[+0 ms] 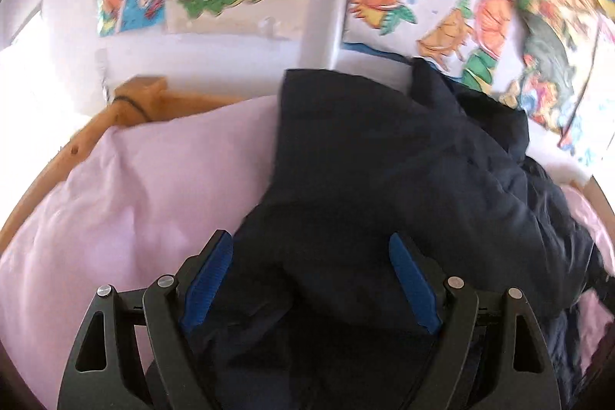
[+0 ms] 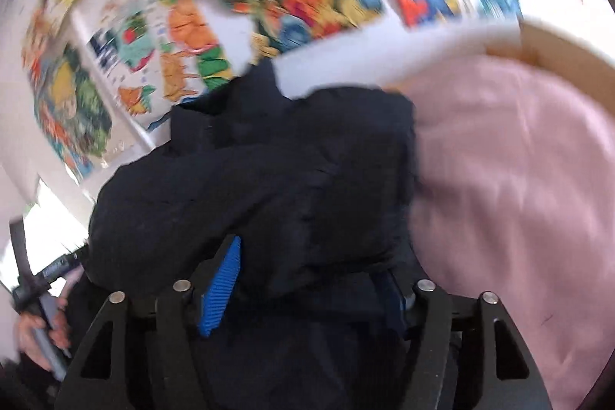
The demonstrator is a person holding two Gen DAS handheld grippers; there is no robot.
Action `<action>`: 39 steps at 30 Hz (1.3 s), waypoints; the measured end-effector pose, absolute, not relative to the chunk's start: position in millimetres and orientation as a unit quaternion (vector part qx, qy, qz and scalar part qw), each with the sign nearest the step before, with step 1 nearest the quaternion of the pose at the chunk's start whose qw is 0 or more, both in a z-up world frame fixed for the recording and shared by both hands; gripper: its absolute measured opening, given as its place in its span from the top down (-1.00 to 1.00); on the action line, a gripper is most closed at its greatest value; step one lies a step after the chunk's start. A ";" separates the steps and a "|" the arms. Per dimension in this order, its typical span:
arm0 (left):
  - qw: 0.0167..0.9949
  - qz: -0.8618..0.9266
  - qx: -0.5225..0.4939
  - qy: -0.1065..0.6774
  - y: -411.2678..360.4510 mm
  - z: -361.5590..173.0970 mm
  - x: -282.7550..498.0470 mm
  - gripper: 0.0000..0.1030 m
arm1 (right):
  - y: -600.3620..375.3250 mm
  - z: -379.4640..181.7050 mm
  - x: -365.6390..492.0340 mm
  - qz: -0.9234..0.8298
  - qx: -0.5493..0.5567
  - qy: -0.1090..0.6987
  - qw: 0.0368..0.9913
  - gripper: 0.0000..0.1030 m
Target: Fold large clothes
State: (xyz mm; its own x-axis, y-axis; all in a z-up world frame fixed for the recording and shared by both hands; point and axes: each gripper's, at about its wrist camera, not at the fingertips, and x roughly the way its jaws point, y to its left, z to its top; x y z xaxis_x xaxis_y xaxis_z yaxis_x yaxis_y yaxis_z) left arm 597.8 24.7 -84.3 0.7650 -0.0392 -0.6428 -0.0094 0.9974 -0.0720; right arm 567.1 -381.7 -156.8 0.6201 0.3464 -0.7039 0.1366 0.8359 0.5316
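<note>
Two tongs work a dark navy padded jacket (image 1: 384, 179) that lies bunched on the pink bed sheet (image 1: 134, 198), its collar end up against the wall with the coloured posters (image 1: 442, 6). Left tongs (image 1: 311, 279) stand wide, fabric lying between the blue pads without being pinched, likely to gather a thick fold. Right tongs (image 2: 307, 291) straddle another bulge; blur and cloth hide one pad, so I cannot tell whether they grip.
</note>
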 end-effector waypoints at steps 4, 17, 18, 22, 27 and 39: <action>0.939 0.021 0.017 0.342 8.8 -88.9 612.5 -0.55 | -394.6 -148.6 570.0 -0.038 0.238 0.416 0.877 -0.27; 0.923 0.033 0.016 0.384 20.6 -138.4 652.3 -0.94 | -332.0 -208.1 611.0 -0.026 -0.060 0.444 0.894 -0.36; 0.923 0.036 0.021 0.383 19.5 -141.3 654.0 -0.95 | -331.0 -213.8 613.4 -0.027 -0.061 0.447 0.892 -0.44; 0.931 0.027 -0.004 0.363 32.7 -134.6 641.2 -0.96 | -342.8 -220.7 613.6 -0.018 -0.021 0.458 0.889 -0.64; 0.954 -0.028 -0.061 0.293 52.0 -95.5 597.5 -0.96 | -389.2 -168.3 604.9 0.026 0.087 0.397 0.913 -0.66; 0.931 -0.131 0.066 0.336 -37.4 -110.3 648.2 -0.96 | -342.2 -119.9 758.0 0.141 0.109 0.438 0.881 -0.66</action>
